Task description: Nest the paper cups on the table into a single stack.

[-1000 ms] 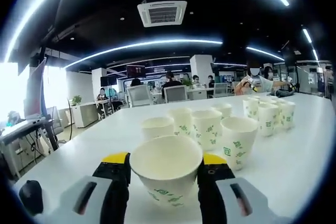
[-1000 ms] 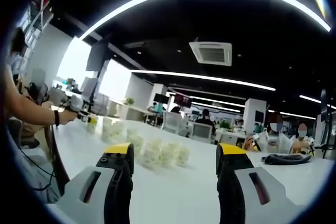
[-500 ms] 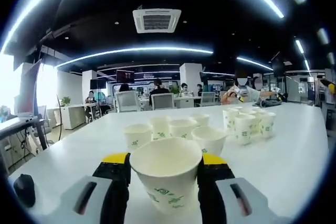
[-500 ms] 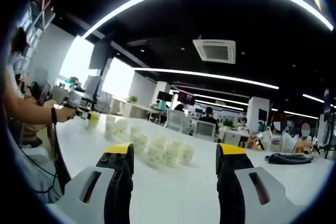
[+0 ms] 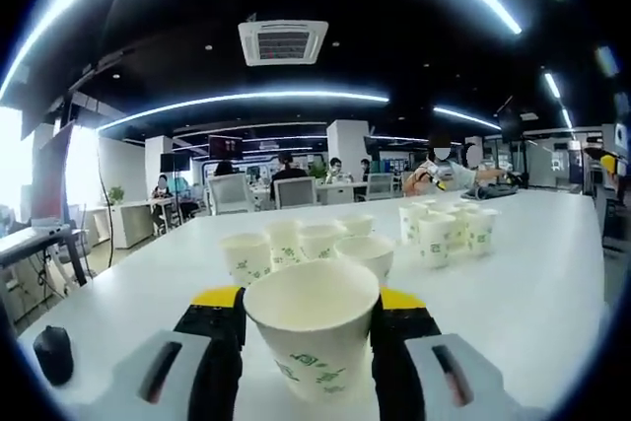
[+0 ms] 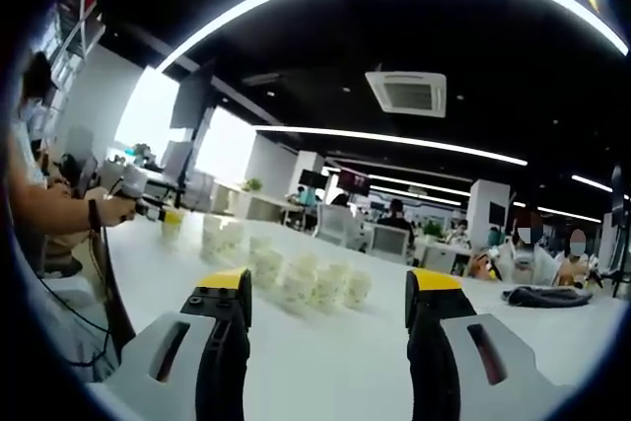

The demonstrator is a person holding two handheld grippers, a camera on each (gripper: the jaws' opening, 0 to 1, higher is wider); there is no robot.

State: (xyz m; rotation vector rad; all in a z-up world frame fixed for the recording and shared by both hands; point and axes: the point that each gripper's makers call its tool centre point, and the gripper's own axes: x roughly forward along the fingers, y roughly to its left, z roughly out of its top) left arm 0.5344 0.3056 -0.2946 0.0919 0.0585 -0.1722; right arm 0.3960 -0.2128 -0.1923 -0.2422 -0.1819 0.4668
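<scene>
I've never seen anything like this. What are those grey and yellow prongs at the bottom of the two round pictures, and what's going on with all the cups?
There is no robot here: a person carries a two-jaw gripper in each hand, and a fisheye camera rides on each one, looking forward along its jaws. That is why both pictures are round.

In the left gripper view, the left gripper is closed around a white paper cup with green print. Beyond it, on the long white table, stand a near cluster of cups and a farther cluster.

In the right gripper view, the right gripper is open and holds nothing; a group of cups stands ahead of it. The aim is to nest the cups into one stack.
</scene>
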